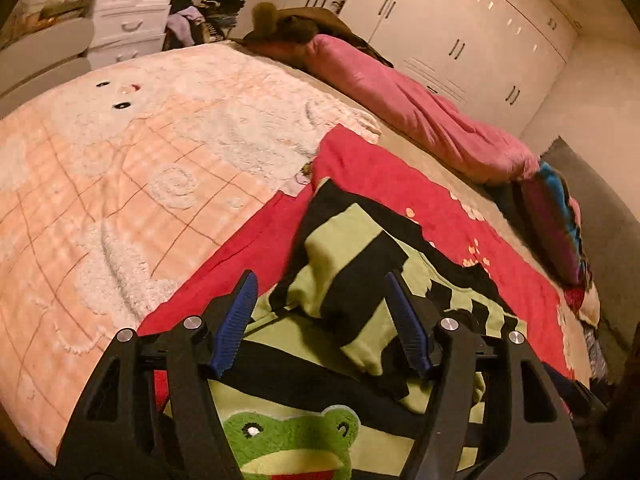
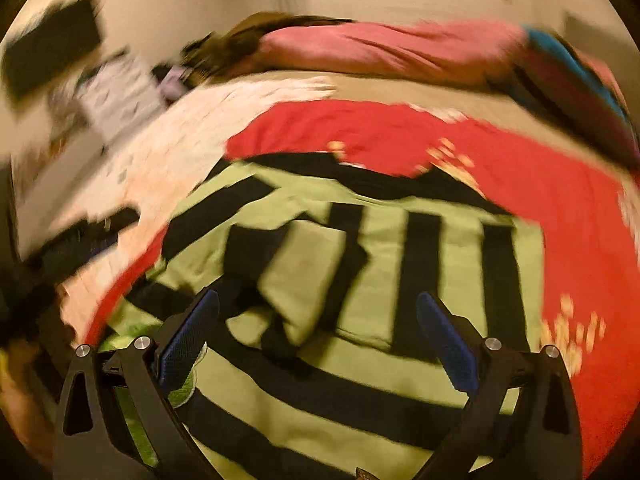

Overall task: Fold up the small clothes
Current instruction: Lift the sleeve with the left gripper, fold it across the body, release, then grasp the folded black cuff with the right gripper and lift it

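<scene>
A small green-and-black striped sweater (image 1: 352, 280) with a green frog face (image 1: 292, 444) lies on a red cloth (image 1: 360, 168) on the bed. One sleeve is folded across its body. My left gripper (image 1: 320, 284) is open just above the sweater, its jaws either side of the folded sleeve. In the blurred right wrist view the same sweater (image 2: 400, 264) fills the middle. My right gripper (image 2: 318, 308) is open and empty above it, with the folded sleeve (image 2: 296, 272) between the fingers.
A peach and white fluffy blanket (image 1: 120, 184) covers the bed to the left. A pink duvet (image 1: 408, 108) lies rolled along the far side, with a dark multicoloured pile (image 1: 560, 220) at its right end. White drawers (image 1: 128, 12) and wardrobes (image 1: 480, 40) stand behind.
</scene>
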The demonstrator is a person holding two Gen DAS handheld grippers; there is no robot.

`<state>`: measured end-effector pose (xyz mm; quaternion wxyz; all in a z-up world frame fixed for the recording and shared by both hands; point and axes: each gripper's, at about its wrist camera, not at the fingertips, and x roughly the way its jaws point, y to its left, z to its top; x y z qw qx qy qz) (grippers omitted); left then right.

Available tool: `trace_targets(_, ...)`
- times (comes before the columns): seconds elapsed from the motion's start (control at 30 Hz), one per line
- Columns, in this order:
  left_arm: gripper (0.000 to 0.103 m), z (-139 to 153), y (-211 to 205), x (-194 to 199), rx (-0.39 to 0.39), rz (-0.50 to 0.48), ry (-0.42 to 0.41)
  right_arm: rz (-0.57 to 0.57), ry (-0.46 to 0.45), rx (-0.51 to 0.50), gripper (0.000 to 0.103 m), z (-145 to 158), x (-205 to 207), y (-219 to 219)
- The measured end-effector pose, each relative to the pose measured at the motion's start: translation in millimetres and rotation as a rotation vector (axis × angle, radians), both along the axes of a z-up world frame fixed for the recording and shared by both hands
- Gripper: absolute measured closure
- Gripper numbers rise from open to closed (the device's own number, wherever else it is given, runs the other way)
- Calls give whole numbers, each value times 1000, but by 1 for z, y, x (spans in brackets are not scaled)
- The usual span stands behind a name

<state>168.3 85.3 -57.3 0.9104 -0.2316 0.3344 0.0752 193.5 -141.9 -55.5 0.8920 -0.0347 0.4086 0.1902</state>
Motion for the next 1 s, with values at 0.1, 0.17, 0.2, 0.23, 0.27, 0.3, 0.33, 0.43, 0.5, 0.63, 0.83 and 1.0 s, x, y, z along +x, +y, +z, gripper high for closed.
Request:
trace_targets(0.1, 43, -2, 1, 1, 12, 6, -3, 45, -27, -120, 4, -10, 7, 32)
trace_targets(0.17, 42, -4, 1, 2, 19, 11, 0, 68, -23, -175, 4, -19, 14, 43)
trace_targets(0.2, 42, -5, 3, 1, 18, 13, 2, 89, -19, -219, 4, -26, 18, 53)
trace_targets(0.23, 42, -6, 5, 0, 10, 12, 5, 101, -20, -248, 4, -31, 20, 58)
trace_targets(0.27, 42, -7, 6, 0, -7, 9, 4, 118, -28, -288, 4, -38, 21, 64)
trace_targets(0.3, 42, -7, 6, 0, -14, 9, 2, 128, -34, -330, 4, -45, 22, 69)
trace_targets(0.33, 42, -6, 6, -1, -14, 8, 0, 128, -42, -354, 4, -50, 23, 71)
trace_targets(0.43, 42, -6, 2, 0, 0, -6, -2, 120, -94, -355, 7, -55, 25, 68)
trace_targets(0.5, 42, -8, 0, 1, 3, -14, 1, 114, -77, -286, 63, -53, 30, 55)
trace_targets(0.63, 42, -6, -3, 2, 4, -28, -5, 21, 15, -4, 73, -38, 40, 10)
trace_targets(0.83, 42, -5, -15, 5, 32, -69, -5, -236, 182, 639, 49, -41, 51, -115)
trace_targets(1.0, 42, -8, -24, 8, 50, -101, 14, -449, 188, 572, 17, -57, 36, -175)
